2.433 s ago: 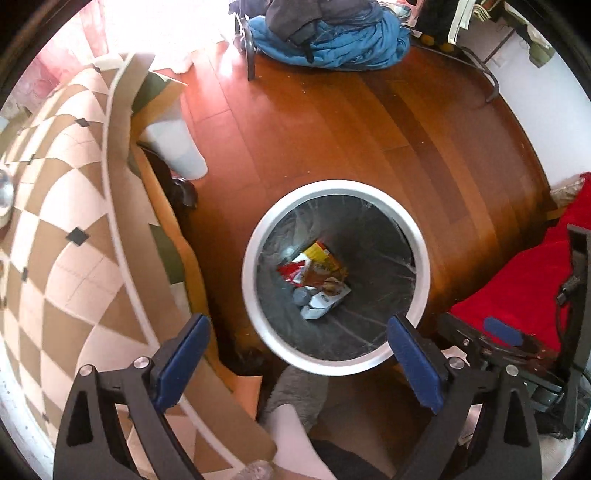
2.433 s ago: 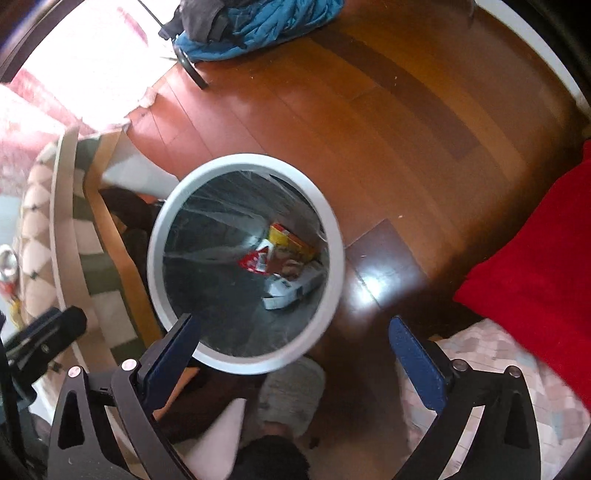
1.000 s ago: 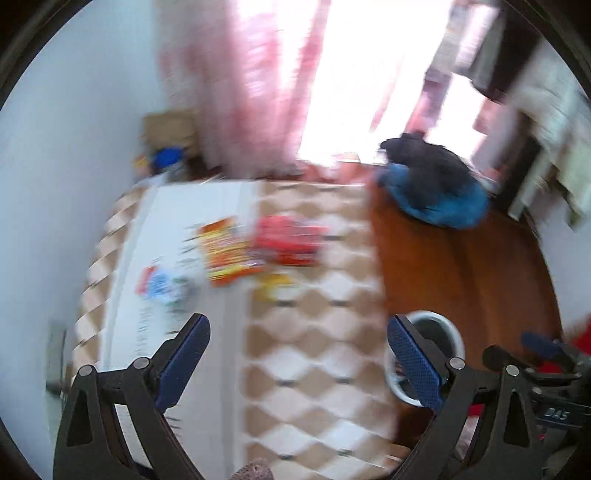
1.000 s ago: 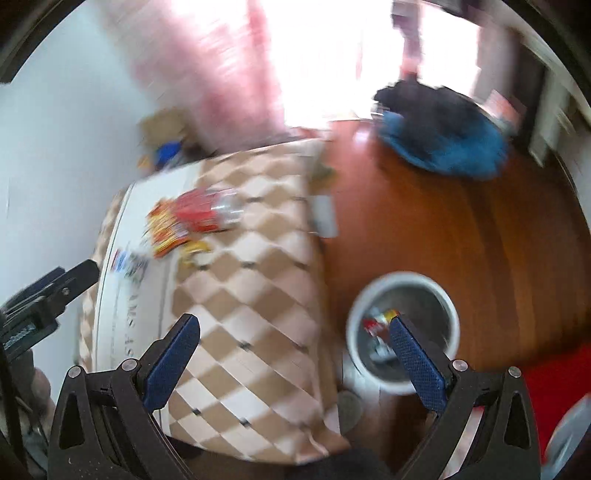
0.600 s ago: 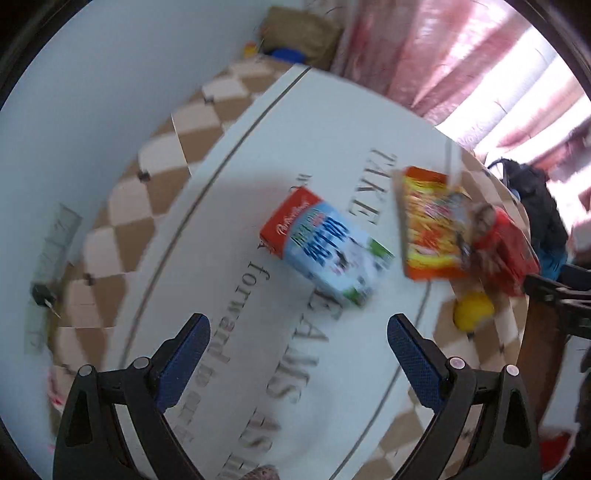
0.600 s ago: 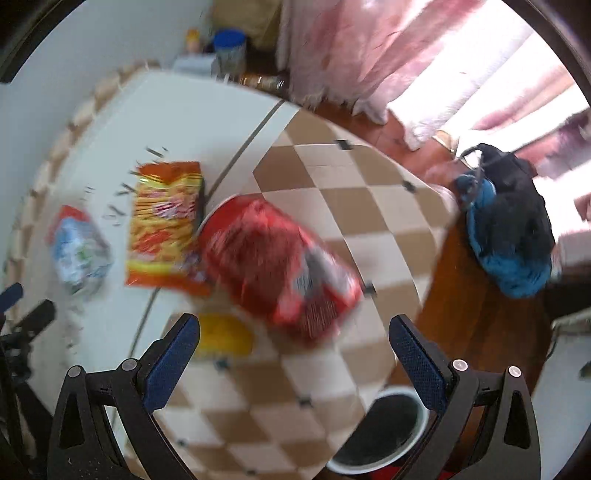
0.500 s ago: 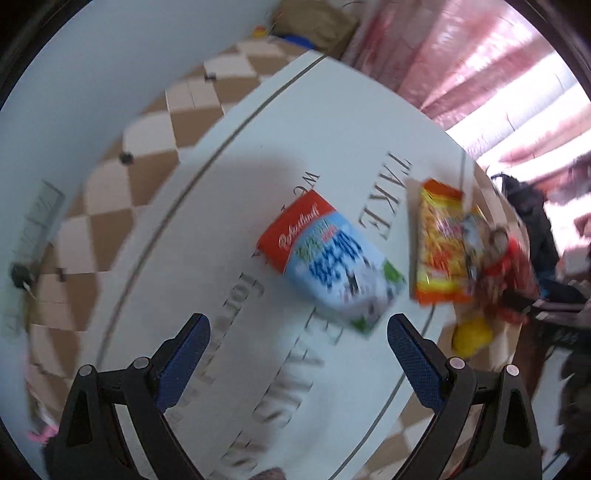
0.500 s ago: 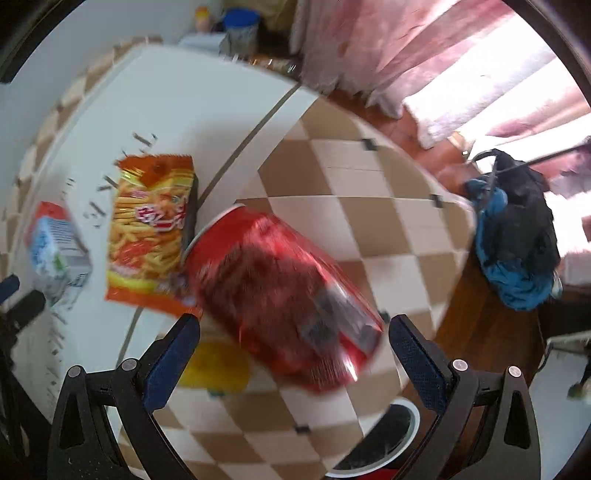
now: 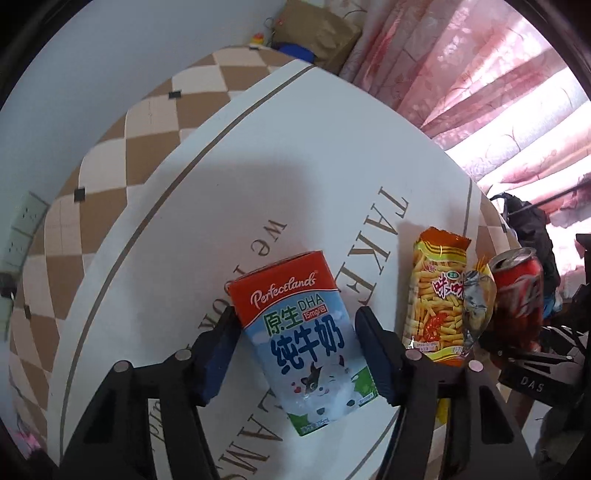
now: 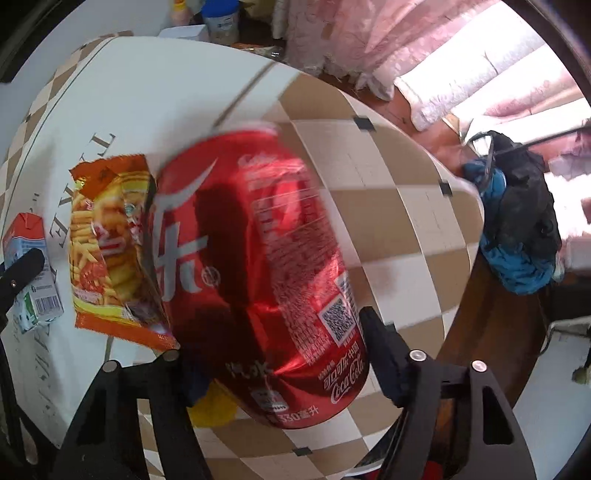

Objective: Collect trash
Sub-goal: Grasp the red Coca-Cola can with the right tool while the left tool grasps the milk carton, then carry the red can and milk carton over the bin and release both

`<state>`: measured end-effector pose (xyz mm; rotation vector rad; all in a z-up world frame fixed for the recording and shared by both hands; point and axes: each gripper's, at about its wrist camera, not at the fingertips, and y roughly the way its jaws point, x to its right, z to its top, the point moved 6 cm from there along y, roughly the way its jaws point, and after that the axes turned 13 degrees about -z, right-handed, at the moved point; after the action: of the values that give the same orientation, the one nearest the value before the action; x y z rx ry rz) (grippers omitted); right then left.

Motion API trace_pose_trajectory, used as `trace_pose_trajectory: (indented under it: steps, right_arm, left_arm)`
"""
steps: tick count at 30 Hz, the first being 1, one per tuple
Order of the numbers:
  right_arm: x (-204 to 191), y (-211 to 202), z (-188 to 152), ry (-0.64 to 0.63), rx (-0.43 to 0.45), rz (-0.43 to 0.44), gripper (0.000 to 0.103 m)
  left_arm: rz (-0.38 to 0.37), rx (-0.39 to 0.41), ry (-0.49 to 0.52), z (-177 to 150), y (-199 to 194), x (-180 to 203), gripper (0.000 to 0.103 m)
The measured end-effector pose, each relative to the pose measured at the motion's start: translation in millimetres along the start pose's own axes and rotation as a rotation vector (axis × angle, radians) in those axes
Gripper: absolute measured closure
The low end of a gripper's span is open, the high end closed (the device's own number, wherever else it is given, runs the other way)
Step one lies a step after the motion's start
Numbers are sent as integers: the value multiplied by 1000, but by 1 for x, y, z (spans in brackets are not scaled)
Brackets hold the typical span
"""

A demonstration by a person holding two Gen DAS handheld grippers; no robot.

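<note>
A blue-and-red milk carton [image 9: 303, 339] lies on the white lettered mat [image 9: 258, 147], and my left gripper [image 9: 297, 350] is shut on its two sides. An orange chip bag [image 9: 439, 295] lies just right of it. In the right wrist view my right gripper [image 10: 280, 362] is shut on a red cola can [image 10: 258, 258], which is tilted and slightly blurred. The can hides the right gripper's left finger. The chip bag [image 10: 110, 251] and the carton [image 10: 27, 269] lie to the can's left. A small yellow wrapper [image 10: 214, 406] shows under the can.
The table wears a brown-and-cream checkered cloth [image 10: 388, 221]. Pink curtains [image 9: 461, 74] hang behind it. A brown paper bag [image 9: 317, 33] and jars [image 10: 221, 18] stand past the far edge. A blue-and-black bag [image 10: 517, 229] lies on the wooden floor.
Both grippers have swung from over the bin to the table and dropped close. Their jaws have narrowed, the left onto the milk carton and the right onto the cola can.
</note>
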<state>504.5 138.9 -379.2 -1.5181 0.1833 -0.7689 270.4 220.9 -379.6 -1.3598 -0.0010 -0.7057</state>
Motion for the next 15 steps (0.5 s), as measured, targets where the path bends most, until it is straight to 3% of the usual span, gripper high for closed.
trace_pose_trajectory:
  steps: [8, 15]
  right_arm:
    - [20, -5, -26, 122, -9, 54, 33]
    - [19, -35, -59, 219, 52, 117, 34]
  left_arm:
    - [27, -2, 95, -4, -13, 7, 50]
    - [39, 51, 197, -4, -47, 23, 50]
